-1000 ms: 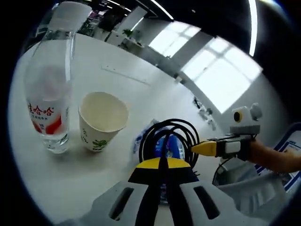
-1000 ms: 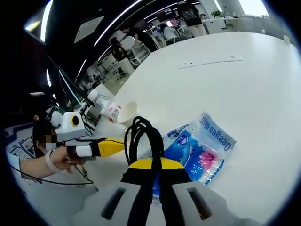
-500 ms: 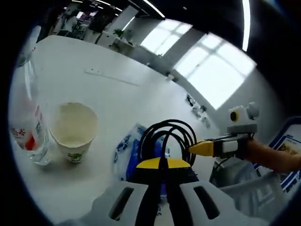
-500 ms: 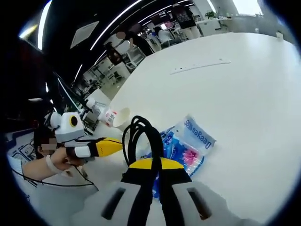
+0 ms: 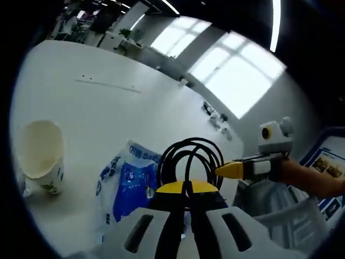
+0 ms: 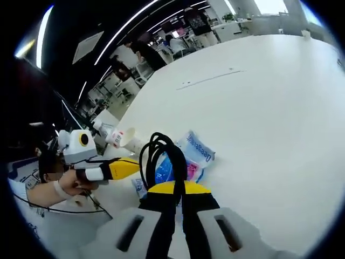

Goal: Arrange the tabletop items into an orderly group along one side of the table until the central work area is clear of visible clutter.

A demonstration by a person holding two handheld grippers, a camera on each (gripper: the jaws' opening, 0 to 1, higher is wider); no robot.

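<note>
Two grippers' fingers (image 5: 186, 186) (image 6: 180, 186) on one black cable coil (image 5: 188, 156); blue packet (image 6: 195, 154) lettering illegible.

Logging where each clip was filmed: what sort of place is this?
Likely an open-plan office: a big white table, rows of desks with people behind, long ceiling lights and large windows.

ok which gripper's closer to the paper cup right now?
Left. In the right gripper view, the left gripper has its tip close beside the paper cup; the right gripper is farther, across the black cable coil from it.
</note>
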